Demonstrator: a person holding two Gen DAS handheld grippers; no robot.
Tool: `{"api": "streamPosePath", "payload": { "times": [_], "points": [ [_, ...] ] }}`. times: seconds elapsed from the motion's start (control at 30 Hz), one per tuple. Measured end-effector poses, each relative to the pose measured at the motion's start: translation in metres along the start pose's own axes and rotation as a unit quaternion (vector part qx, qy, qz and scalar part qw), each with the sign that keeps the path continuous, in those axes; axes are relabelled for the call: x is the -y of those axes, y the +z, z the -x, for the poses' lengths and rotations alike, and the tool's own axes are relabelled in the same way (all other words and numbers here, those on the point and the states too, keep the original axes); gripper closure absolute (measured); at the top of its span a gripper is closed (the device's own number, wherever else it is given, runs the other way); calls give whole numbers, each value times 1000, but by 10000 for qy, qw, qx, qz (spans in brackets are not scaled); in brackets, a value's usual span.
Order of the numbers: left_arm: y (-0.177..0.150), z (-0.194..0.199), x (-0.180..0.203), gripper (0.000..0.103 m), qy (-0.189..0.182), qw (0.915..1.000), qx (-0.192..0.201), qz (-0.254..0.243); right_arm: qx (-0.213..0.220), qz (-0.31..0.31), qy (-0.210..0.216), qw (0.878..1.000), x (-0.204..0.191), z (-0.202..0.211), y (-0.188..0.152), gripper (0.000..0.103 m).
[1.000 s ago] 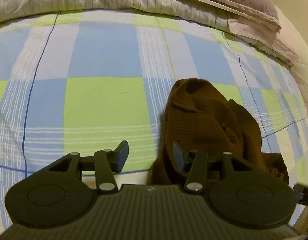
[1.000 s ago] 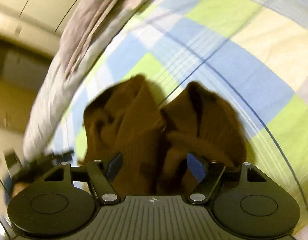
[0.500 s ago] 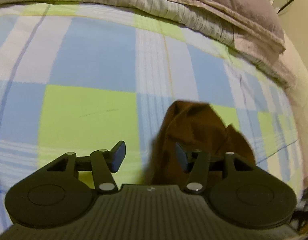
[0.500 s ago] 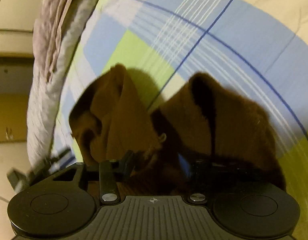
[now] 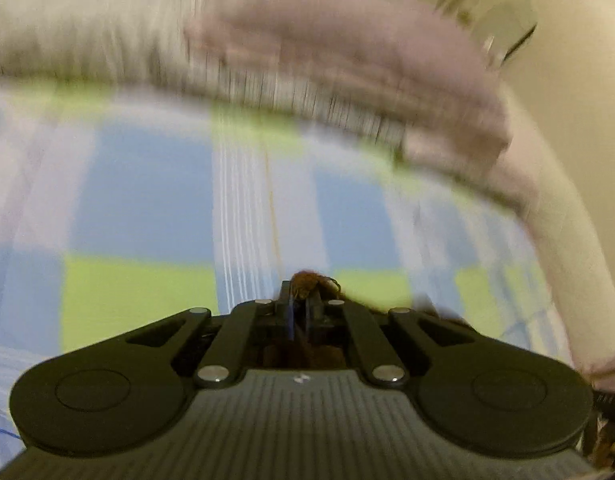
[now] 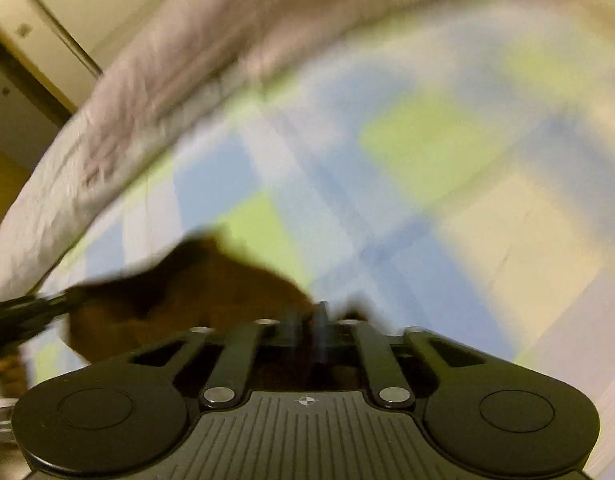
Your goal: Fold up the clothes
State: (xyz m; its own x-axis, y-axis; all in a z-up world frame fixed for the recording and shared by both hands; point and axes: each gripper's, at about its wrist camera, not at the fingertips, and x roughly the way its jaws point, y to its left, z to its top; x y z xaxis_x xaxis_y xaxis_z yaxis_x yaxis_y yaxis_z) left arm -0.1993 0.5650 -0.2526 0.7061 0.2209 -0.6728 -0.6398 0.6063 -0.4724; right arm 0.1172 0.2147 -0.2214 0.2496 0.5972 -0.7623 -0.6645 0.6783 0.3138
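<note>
A brown knitted garment (image 6: pixel 195 296) hangs over a bed with a blue, green and white checked sheet (image 5: pixel 147 208). My left gripper (image 5: pixel 301 300) is shut on a pinch of the brown garment (image 5: pixel 309 282), which pokes out above its closed fingertips. My right gripper (image 6: pixel 313 320) is also shut on the same cloth, and the fabric stretches away to the left from its jaws toward the other gripper's black fingers (image 6: pixel 35 312). Both views are blurred by motion. Most of the garment is hidden under the gripper bodies.
A striped grey duvet (image 5: pixel 107 48) and a folded mauve blanket (image 5: pixel 347 64) lie along the bed's far edge. A cream wall (image 5: pixel 567 80) stands to the right. The checked sheet (image 6: pixel 427 200) spreads flat ahead of the right gripper.
Both grippers went from open around the crumpled garment to shut on it. Both have risen, lifting the cloth off the sheet, and the views now tilt up toward the bedding.
</note>
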Motion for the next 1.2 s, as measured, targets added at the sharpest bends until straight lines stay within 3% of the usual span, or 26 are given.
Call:
{"api": "streamPosePath", "payload": {
  "times": [0.1, 0.17, 0.27, 0.33, 0.47, 0.57, 0.63, 0.73, 0.8, 0.87, 0.93, 1.0, 1.07, 1.1, 1.13, 1.2],
  "points": [
    [37, 60, 23, 101, 58, 9969, 759, -207, 939, 324, -57, 9950, -16, 40, 53, 101],
    [64, 94, 43, 101, 104, 9905, 1304, -433, 1547, 490, 64, 9867, -33, 62, 88, 101],
    [107, 147, 75, 101, 20, 9784, 2000, -520, 2450, 730, 283, 9663, -60, 95, 141, 101],
    [124, 187, 99, 101, -31, 9661, 2470, -752, 2974, 831, 556, 9495, -76, 126, 169, 101],
    [116, 253, 134, 101, 5, 9421, 3188, -1042, 3602, 909, 1078, 9221, -89, 186, 185, 101],
    [86, 283, 134, 101, -214, 9408, 3292, -779, 3710, 968, 1445, 9122, -82, 214, 174, 101],
    [42, 280, 125, 100, -136, 9540, 2952, -502, 3482, 1076, 1716, 9153, -72, 220, 157, 101],
    [-23, 274, 110, 100, -18, 9700, 2429, -85, 2841, 1237, 1887, 9319, -49, 211, 116, 101],
    [-73, 261, 91, 100, 258, 9812, 1897, 258, 2125, 1429, 1838, 9490, -32, 192, 76, 101],
    [-127, 235, 66, 100, 685, 9897, 1008, 751, 978, 1727, 1590, 9671, -14, 161, 28, 101],
    [-182, 215, 36, 101, 1178, 9865, 168, 1123, -524, 1989, 1162, 9717, 7, 119, -29, 101],
    [-222, 198, 19, 101, 1611, 9778, -450, 1262, -1800, 2079, 583, 9597, 32, 78, -89, 100],
    [-248, 186, 8, 100, 1899, 9694, -803, 1332, -2360, 1799, 301, 9545, 56, 51, -129, 97],
    [-253, 182, 6, 100, 1933, 9680, -814, 1380, -2602, 1631, 181, 9515, 68, 38, -148, 83],
    [-258, 179, 4, 97, 1967, 9665, -825, 1429, -2661, 1380, 156, 9539, 76, 30, -159, 60],
    [-262, 172, -3, 82, 1993, 9651, -782, 1509, -2541, 786, 242, 9637, 89, 17, -170, 46]
  ]
}}
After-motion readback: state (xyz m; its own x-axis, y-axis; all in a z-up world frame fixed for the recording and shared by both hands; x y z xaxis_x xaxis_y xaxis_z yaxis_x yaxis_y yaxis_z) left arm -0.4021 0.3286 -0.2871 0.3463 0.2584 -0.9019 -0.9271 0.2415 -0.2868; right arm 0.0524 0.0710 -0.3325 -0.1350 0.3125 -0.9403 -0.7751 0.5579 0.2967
